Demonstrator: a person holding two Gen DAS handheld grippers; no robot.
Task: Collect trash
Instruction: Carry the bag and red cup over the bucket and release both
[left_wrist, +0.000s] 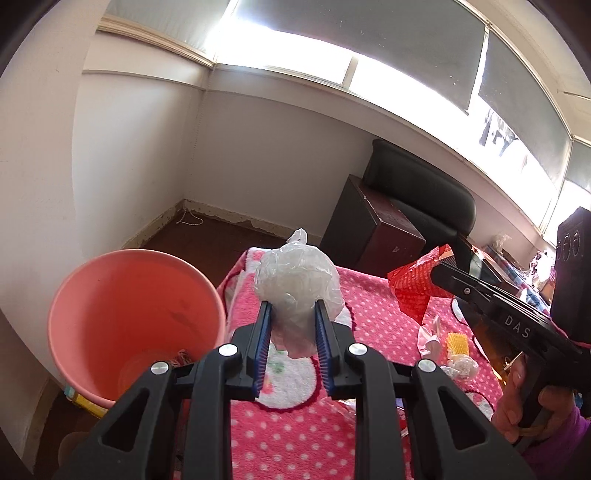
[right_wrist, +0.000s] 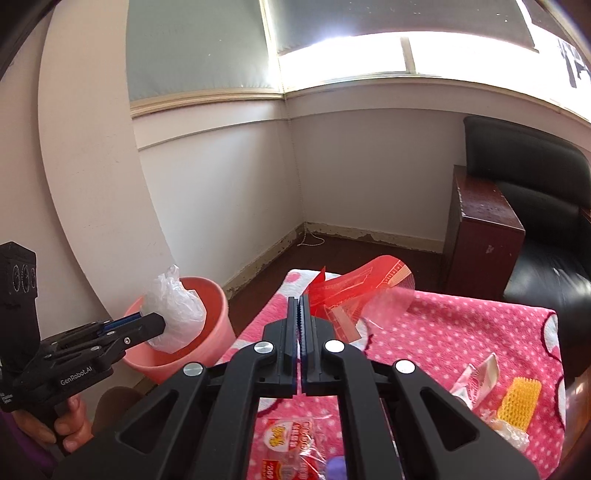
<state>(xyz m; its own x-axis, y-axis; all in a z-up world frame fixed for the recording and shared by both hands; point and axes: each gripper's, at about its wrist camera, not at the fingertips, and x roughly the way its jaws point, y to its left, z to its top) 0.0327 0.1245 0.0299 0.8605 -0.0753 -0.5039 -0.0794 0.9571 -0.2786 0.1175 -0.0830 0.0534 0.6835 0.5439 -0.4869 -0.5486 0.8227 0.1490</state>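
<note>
Overall, the desk (right_wrist: 461, 332), under a pink dotted blanket (left_wrist: 295, 435), stood beside the pink bin (left_wrist: 122, 314), which sat off its left edge, mouth up. A bit of wrapper seemed to lie at the bin's bottom.

Left gripper (left_wrist: 291, 306) was clamped on a crumpled clear plastic bag (left_wrist: 295, 280). From the right wrist view the bag (right_wrist: 173, 314) hung at or just over the bin's near rim (right_wrist: 207, 295); whether it had cleared the rim I could not tell.

Right gripper (right_wrist: 299, 306) was pinched shut on a red printed wrapper (right_wrist: 354, 288), lifted above the blanket.

Judgement: the step in hand was the drop. The bag was light and springy, so carry it well over the bin's middle and low before parting the fingers; a release at the rim could let it slide outside. Right load should follow once the left had withdrawn.

Smaller litter left on the blanket: a snack packet (right_wrist: 291, 450), a yellow mesh piece (right_wrist: 521, 402), clear cellophane scraps (right_wrist: 476, 376).
</note>
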